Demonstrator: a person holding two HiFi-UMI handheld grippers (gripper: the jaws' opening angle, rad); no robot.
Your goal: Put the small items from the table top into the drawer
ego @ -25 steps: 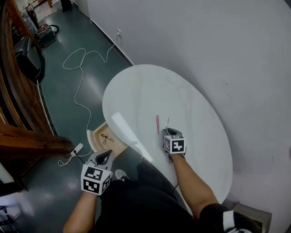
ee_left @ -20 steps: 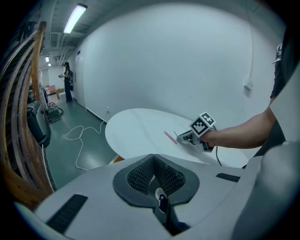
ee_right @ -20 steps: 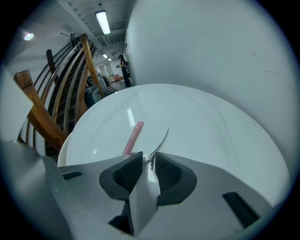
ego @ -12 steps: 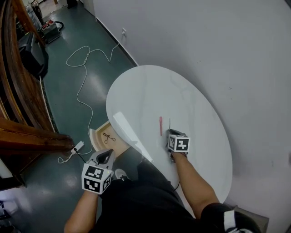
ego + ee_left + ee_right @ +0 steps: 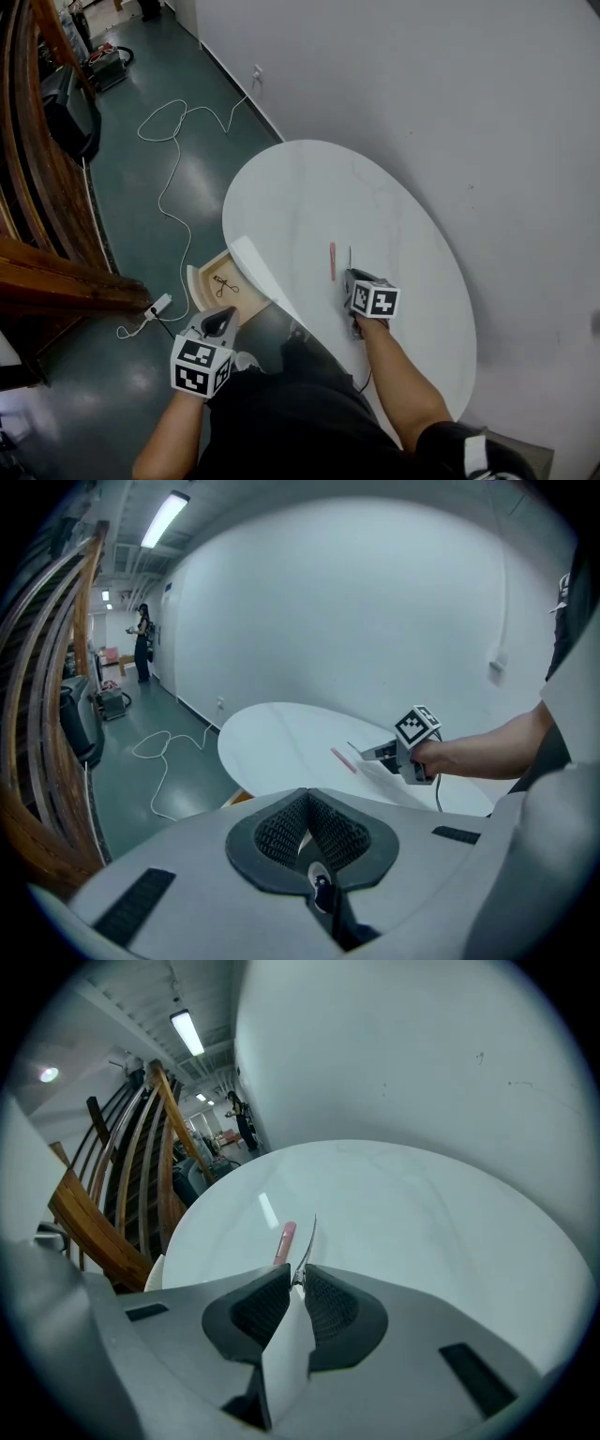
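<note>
On the white oval table [image 5: 309, 187] lie a short pink stick [image 5: 331, 261] and, just right of it, a thin metal strip [image 5: 350, 257]. My right gripper [image 5: 352, 276] rests on the table, shut on the near end of that strip. In the right gripper view the strip [image 5: 307, 1239] sticks out forward from the closed right gripper [image 5: 298, 1281], with the pink stick [image 5: 284, 1240] beside it on the left. My left gripper [image 5: 224, 316] hangs below the table edge near the open drawer [image 5: 200, 284]; in the left gripper view it [image 5: 307, 799] is shut and holds nothing.
A small black wire item [image 5: 223, 284] lies inside the drawer. A white cable [image 5: 169, 178] snakes over the green floor. Curved wooden frames [image 5: 37, 234] stand at the left. The white wall [image 5: 422, 94] runs close behind the table.
The right gripper has edged slightly to the right at the thin strip. The pink stick and the left gripper have stayed where they were.
</note>
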